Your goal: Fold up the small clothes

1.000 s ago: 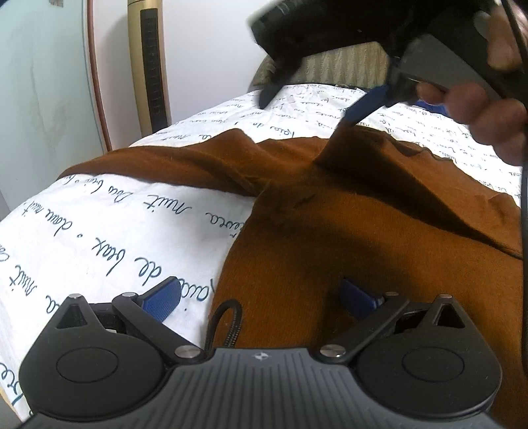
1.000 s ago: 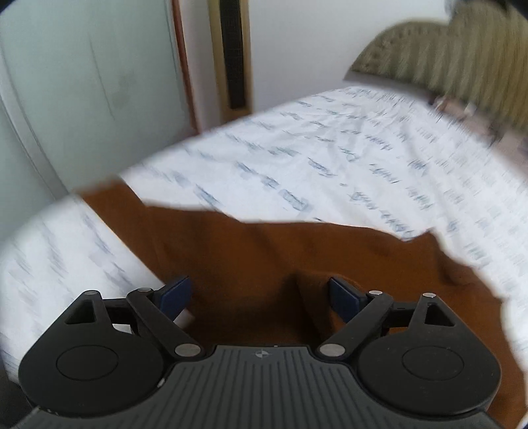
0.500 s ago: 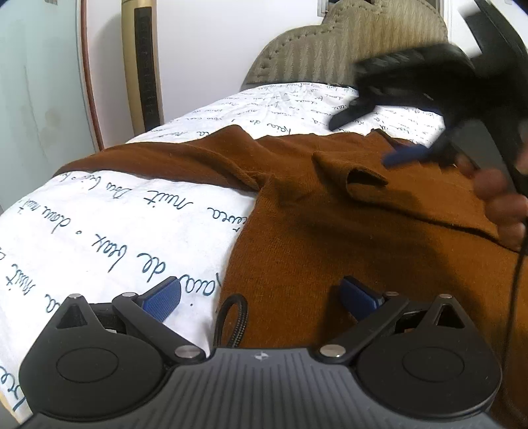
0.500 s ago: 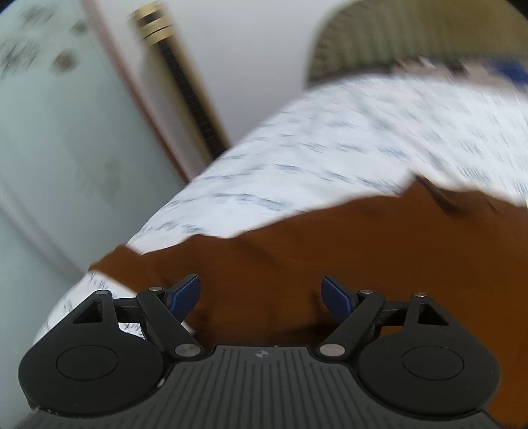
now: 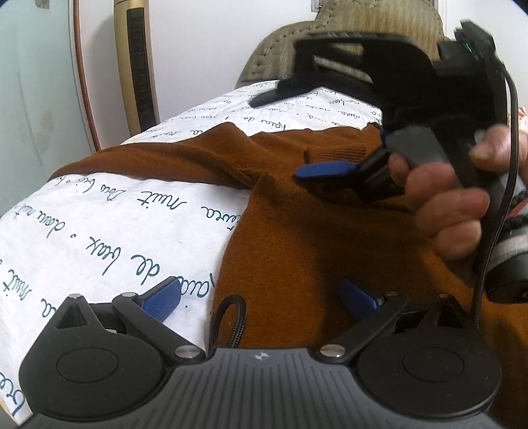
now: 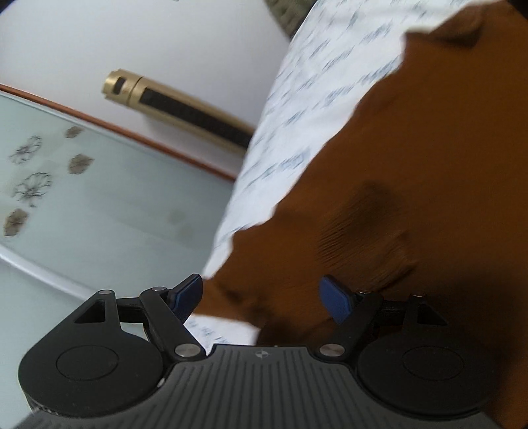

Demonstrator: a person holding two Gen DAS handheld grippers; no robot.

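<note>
We've got the brown sweater [image 5: 330, 237] spread on the bed's script-print sheet [image 5: 109, 231]. Our left gripper [image 5: 260, 298] sits low over its near edge, fingers wide apart, gripping nothing. Our right gripper [image 6: 264, 297] is tilted hard, fingers also apart above the fabric. From the left wrist view, the right hand [image 5: 448, 204] and its tool block the sweater's far side. Gold tower fan [image 5: 137, 62] by the wall, upholstered headboard [image 5: 346, 29] behind.
</note>
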